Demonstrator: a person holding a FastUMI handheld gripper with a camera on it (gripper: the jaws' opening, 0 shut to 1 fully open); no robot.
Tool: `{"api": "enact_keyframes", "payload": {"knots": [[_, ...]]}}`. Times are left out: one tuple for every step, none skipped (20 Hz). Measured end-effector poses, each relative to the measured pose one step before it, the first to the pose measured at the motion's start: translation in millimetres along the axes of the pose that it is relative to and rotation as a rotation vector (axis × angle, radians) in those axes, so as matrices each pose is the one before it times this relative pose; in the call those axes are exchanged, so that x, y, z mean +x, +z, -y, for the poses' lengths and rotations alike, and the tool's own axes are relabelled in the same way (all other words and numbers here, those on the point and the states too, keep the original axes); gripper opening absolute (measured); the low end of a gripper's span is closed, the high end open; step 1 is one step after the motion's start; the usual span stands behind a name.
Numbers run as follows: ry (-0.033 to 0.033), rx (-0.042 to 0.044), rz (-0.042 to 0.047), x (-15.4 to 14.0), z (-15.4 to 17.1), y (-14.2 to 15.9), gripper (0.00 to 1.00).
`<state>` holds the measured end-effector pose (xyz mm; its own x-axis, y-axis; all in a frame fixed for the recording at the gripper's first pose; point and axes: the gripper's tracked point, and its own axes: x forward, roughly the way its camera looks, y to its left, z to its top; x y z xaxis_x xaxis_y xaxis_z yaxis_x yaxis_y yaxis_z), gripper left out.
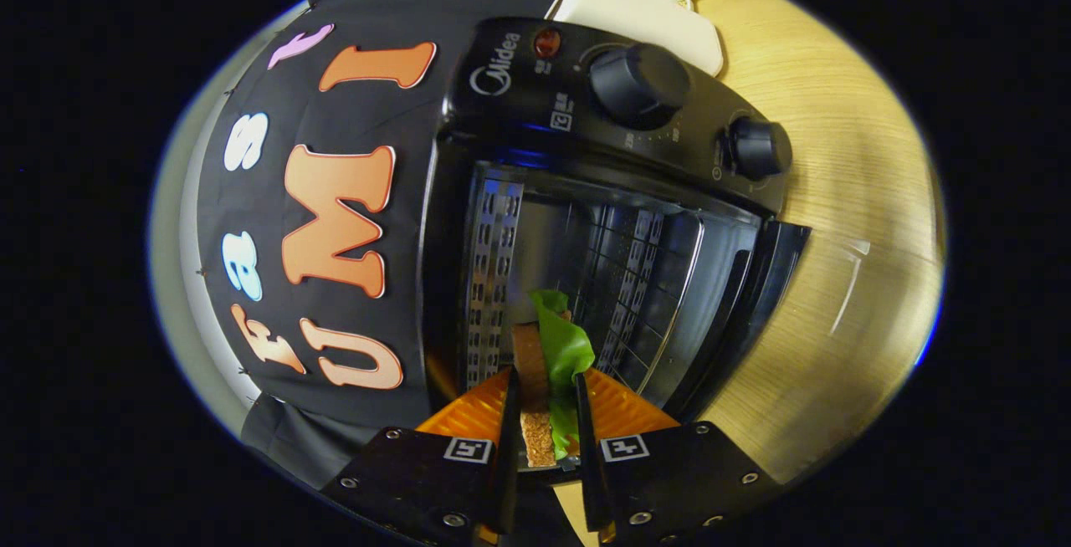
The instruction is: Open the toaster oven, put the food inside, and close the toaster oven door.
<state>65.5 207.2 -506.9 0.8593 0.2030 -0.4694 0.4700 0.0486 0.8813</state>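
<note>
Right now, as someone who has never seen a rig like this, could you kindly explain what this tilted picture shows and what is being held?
The camera rides on a handheld two-finger gripper and looks forward along its fingers, so the scene appears rolled sideways through a fisheye lens. A person carries this tool; there is no robot arm. The two fingers are closed on a sandwich, a bread slice with a green lettuce leaf, pressing it from both sides. Just beyond it stands a black toaster oven on a wooden table. Its door is already open, showing the wire rack inside. Two round knobs sit on its control panel, by a small red lamp. A pale boxy object lies behind the oven. The food has not yet been placed inside.
</note>
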Motion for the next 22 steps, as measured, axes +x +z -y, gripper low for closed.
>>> {"api": "enact_keyframes", "payload": {"knots": [[-0.00121,0.01269,0.00512,6.12,1.09,-1.12,0.33],[-0.00204,0.00833,0.00756,5.55,0.88,-0.61,0.33],[-0.00023,0.00273,0.00257,4.37,0.32,-3.38,0.33],[-0.00964,-0.004,0.00193,2.49,1.7,-1.55,0.33],[-0.00611,-0.0096,-0.00264,1.06,0.15,-2.25,0.34],[-0.00918,-0.01395,-0.00355,-1.46,0.02,-1.26,0.38],[-0.02914,-0.02937,-0.00133,2.04,3.72,-0.65,0.41],[-0.03118,-0.0352,0.00049,-4.41,5.19,1.11,0.45],[-0.02821,-0.02988,-0.00156,-1.55,5.46,1.94,0.5],[-0.01895,-0.02746,-0.0042,-7.0,0.06,2.08,0.56],[-0.02074,-0.06675,0.00469,-6.51,1.93,2.53,0.61],[-0.021,-0.07749,-0.00283,-6.54,2.47,4.96,0.67],[-0.005,-0.0624,-0.01262,-5.72,0.6,1.51,0.72],[0.00234,-0.03978,-0.02672,-11.13,-4.05,-4.27,0.79],[0.00407,-0.02542,-0.03214,-7.77,-1.76,-0.82,0.8],[0.00457,-0.02158,-0.02431,-9.96,0.62,3.61,0.85],[-0.0021,-0.02472,-0.00855,-8.06,1.43,3.42,0.88],[-0.00814,-0.02848,-0.00148,-9.04,3.47,2.77,0.9],[-0.00674,-0.03223,-0.0088,-8.9,2.81,0.24,0.91],[-0.00764,-0.03422,-0.01513,-9.11,4.82,-1.0,0.93],[0.00027,-0.04216,-0.01014,-11.99,0.65,-2.19,0.94],[-0.00464,-0.04764,-0.00838,-9.54,3.43,-1.68,0.96]]}}
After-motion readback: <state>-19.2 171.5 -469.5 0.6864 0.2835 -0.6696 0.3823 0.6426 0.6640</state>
